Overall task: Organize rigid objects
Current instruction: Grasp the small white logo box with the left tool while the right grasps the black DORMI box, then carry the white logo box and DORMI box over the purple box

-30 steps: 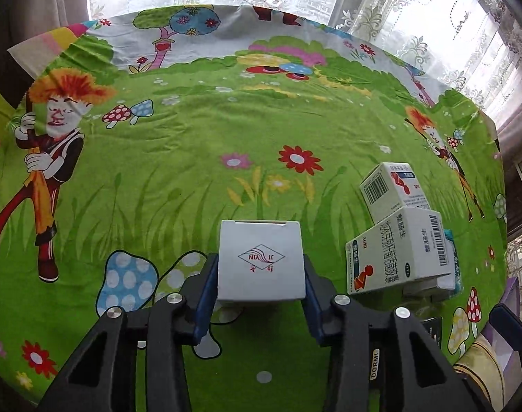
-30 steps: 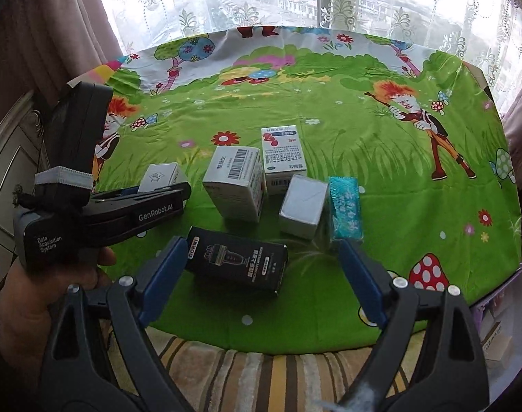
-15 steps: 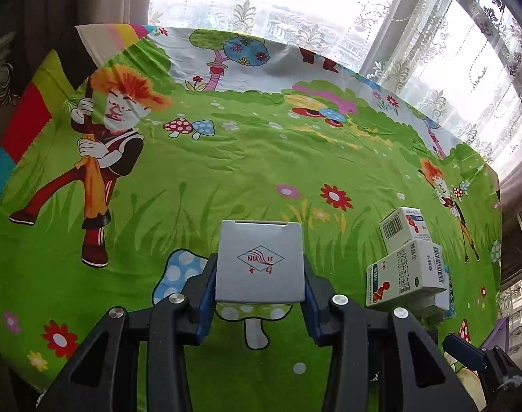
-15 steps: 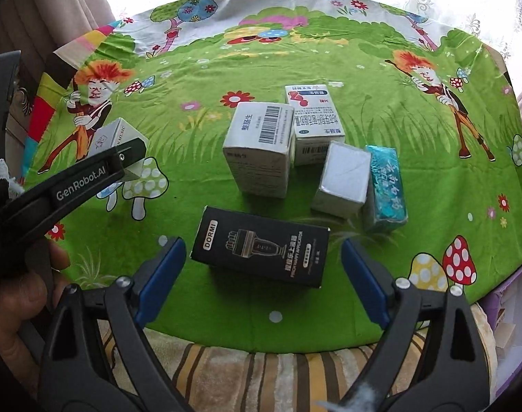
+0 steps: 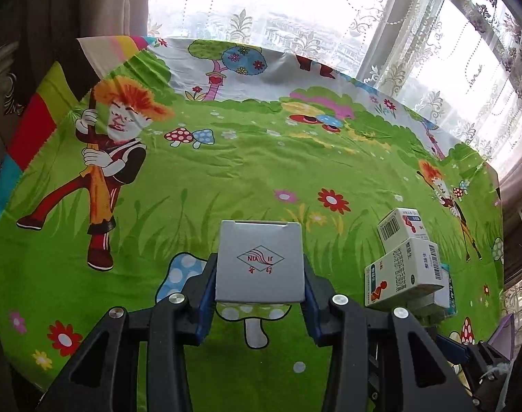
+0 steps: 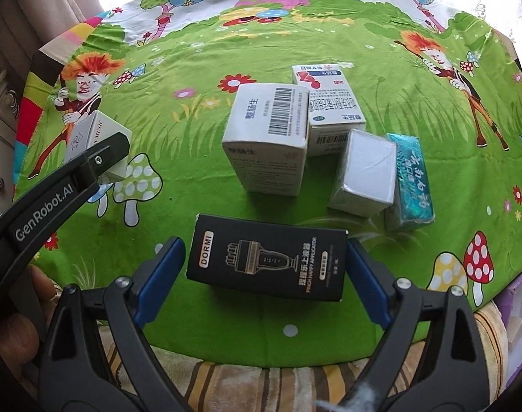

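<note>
The right gripper [image 6: 264,267], jaws spread, brackets the black box [image 6: 266,262], its long axis running 9 to 3 across the gap, while the left gripper [image 5: 259,283] pinches the grey box [image 5: 259,262] above the counter [image 5: 226,178].

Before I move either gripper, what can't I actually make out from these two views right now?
- Grey box: in the left view the left gripper hides its sides and underside, so its height above the cloth is unclear.
- Black box: whether the right gripper pads touch its ends, right view.
- Teal packet: mostly hidden behind the white boxes, left view.
- Small print on the boxes: too small.
</note>
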`<state>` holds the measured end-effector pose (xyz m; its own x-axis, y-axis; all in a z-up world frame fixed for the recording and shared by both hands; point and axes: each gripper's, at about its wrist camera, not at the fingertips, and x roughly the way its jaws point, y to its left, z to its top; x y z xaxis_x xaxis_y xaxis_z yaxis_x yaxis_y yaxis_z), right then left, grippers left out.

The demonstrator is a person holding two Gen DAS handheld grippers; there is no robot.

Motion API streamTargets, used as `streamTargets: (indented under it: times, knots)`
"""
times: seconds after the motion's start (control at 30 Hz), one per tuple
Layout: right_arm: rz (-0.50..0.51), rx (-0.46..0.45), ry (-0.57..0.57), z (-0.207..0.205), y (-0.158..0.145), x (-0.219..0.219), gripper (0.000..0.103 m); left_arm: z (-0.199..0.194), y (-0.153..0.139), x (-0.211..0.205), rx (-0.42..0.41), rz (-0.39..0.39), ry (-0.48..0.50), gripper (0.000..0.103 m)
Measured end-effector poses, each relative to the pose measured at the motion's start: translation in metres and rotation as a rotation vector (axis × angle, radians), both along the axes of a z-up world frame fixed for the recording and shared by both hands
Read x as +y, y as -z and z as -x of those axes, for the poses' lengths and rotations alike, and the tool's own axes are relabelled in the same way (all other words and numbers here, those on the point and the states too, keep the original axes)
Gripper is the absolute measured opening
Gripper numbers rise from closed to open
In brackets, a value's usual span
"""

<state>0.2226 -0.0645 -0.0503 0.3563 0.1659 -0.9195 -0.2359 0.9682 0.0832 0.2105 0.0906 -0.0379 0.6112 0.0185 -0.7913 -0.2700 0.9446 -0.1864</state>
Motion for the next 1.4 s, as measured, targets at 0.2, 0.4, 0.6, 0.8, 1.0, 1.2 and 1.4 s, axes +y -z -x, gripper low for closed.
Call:
streamTargets:
  times: [0.2, 0.4, 0.6, 0.8, 1.0, 1.2, 1.4]
  knots:
    - [-0.009, -0.016, -0.016, 0.005, -0.004, -0.003, 0.089, 0.004, -0.004, -0.004, -0.012, 0.001, 0.004, 0.043]
    - [-0.051, -0.091, -0.027, 0.021, -0.022, -0.019, 0.089, 0.013, -0.015, -0.013, -0.053, 0.000, 0.006, 0.043]
    - [-0.081, -0.201, -0.026, 0.042, -0.050, -0.047, 0.089, 0.025, -0.028, -0.031, -0.082, 0.004, 0.027, 0.043]
    - [-0.121, -0.265, -0.005, 0.056, -0.069, -0.078, 0.089, 0.040, -0.041, -0.070, -0.110, -0.022, 0.104, 0.043]
    - [-0.116, -0.309, 0.011, 0.068, -0.077, -0.103, 0.089, 0.059, -0.057, -0.105, -0.143, -0.016, 0.178, 0.043]
    - [-0.135, -0.323, 0.050, 0.077, -0.081, -0.134, 0.089, 0.073, -0.067, -0.130, -0.161, -0.009, 0.215, 0.043]
    - [-0.163, -0.347, 0.089, 0.086, -0.085, -0.169, 0.089, 0.082, -0.069, -0.157, -0.151, -0.015, 0.280, 0.043]
